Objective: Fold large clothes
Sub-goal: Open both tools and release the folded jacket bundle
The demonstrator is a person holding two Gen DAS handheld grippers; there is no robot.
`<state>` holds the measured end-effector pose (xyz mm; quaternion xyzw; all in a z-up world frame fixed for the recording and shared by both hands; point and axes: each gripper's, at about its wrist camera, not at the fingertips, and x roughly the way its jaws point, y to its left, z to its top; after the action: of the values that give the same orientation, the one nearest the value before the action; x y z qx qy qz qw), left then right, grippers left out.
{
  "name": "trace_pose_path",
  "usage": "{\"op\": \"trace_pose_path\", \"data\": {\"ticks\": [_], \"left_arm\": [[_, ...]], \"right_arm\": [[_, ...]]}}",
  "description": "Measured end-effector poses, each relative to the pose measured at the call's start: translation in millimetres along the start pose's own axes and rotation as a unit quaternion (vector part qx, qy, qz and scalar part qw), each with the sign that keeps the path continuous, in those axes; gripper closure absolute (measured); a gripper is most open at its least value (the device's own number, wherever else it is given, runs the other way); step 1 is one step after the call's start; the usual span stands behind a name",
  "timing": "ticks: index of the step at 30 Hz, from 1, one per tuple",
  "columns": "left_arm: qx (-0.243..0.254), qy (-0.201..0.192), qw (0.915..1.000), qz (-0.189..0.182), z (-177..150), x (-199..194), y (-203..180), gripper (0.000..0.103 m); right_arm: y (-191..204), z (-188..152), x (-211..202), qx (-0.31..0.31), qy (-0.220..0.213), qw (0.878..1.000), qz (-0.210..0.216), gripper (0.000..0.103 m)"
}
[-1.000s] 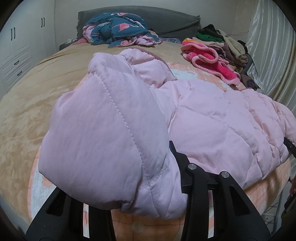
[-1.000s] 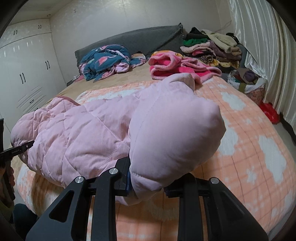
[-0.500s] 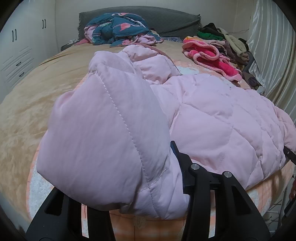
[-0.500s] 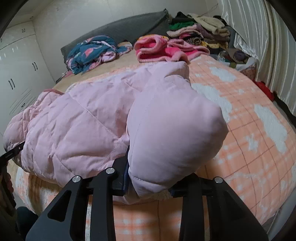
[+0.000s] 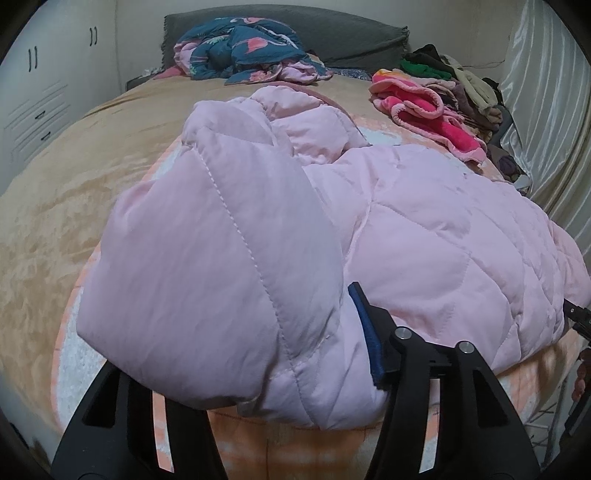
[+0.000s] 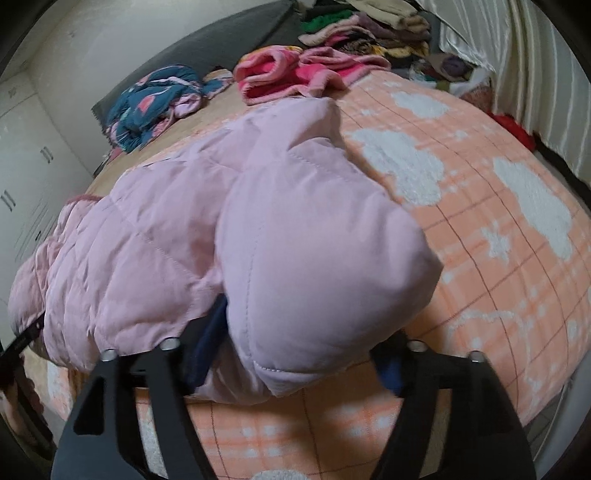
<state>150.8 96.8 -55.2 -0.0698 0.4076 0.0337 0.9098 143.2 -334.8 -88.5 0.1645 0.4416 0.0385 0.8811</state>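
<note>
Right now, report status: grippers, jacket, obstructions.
Left gripper and right gripper both opening, pink jacket folds between each. Jacket lying on bed. Clothes piles beyond it, nothing blocking.

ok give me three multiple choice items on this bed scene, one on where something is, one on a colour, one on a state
1. Where does the teal patterned bundle lie?
A. by the grey headboard
B. under the pink jacket
C. on the floor

2. What colour is the quilted jacket in front of both grippers?
A. grey
B. pale pink
C. green

3. How is the jacket's near end in the right wrist view?
A. spread flat in one layer
B. hung on a hanger
C. bunched up between the right gripper fingers

Answers:
1. A, it sits at the far end against the headboard.
2. B, its whole quilted surface is pale pink.
3. C, a puffy fold bulges between the two fingers, whose jaws are opening; the left gripper jaws are also opening around the other end.
</note>
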Motion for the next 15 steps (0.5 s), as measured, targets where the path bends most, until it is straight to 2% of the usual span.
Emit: {"op": "trace_pose_path", "data": {"ticks": [1, 2, 6, 9, 11, 15], "left_arm": [[-0.004, 0.002, 1.0000, -0.001, -0.6, -0.3, 1.6, 0.051], [-0.005, 0.003, 1.0000, -0.001, -0.8, -0.6, 2.5, 0.049], [-0.012, 0.009, 0.9999, -0.002, -4.9, -2.2, 6.9, 0.042], [-0.023, 0.016, 0.9996, -0.001, -7.4, -5.0, 11.0, 0.032], [-0.026, 0.020, 0.9994, 0.011, -9.5, -8.4, 13.1, 0.019], [-0.025, 0.023, 0.9992, 0.023, -15.7, -22.7, 15.3, 0.009]], "right_arm": [[-1.3, -0.3, -0.4, 0.002, -0.001, 1.000, -0.011, 0.012], [-1.4, -0.6, -2.1, -0.001, -0.009, 0.999, -0.037, 0.005], [-3.3, -2.1, -2.5, -0.002, -0.007, 0.999, -0.039, 0.004], [-4.0, -2.1, -6.5, -0.004, -0.007, 0.999, -0.039, 0.004], [-5.0, -2.0, -10.8, -0.009, -0.008, 0.999, -0.040, 0.004], [-8.3, -3.9, -28.2, -0.008, -0.024, 0.999, -0.042, 0.004]]}}
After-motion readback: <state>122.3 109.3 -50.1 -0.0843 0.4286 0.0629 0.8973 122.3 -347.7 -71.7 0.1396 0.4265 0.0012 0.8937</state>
